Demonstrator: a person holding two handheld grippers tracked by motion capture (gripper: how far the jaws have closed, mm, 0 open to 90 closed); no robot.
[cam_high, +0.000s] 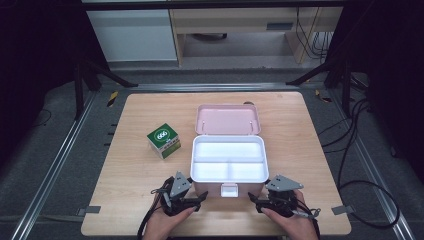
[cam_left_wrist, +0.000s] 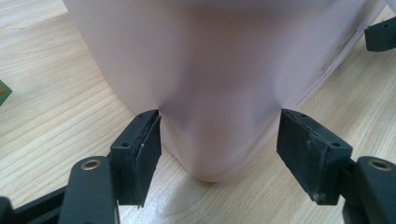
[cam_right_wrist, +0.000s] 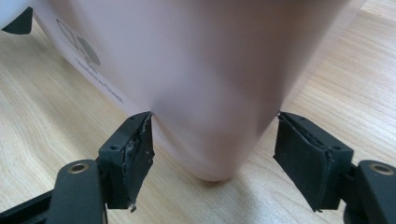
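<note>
Currently, by label:
Box: pink box (cam_high: 228, 170) sits lid-open near the middle of the table (cam_high: 135, 165), its front wall close to the near edge; white tray inside split into one long compartment at the back and two smaller ones in front.
Lid: pink lid (cam_high: 228, 120) is folded back flat toward the far edge, hinged to the box's rear wall.
Latch: small white latch (cam_high: 229, 189) hangs at the middle of the front wall.
Left tool: left tool (cam_high: 186, 199) is at the box's front-left corner, held by the person's left hand (cam_high: 167, 225) coming in from the near edge. In the left gripper view the rounded corner of the box (cam_left_wrist: 210, 93) lies between the jaws. Left pad (cam_left_wrist: 148, 144) looks to touch the wall; right pad (cam_left_wrist: 303, 154) stands apart from it. Part open, no grip.
Right tool: right tool (cam_high: 272, 200) is at the front-right corner, in the right hand (cam_high: 295, 225). Same picture in the right gripper view: box corner (cam_right_wrist: 205, 93) between the jaws, one pad (cam_right_wrist: 137, 149) at the wall, the other (cam_right_wrist: 299, 158) clear. Part open, nothing clamped.
Carton: green-and-white carton (cam_high: 164, 140) stands left of the box, well apart from both tools, toward the table's left edge.
</note>
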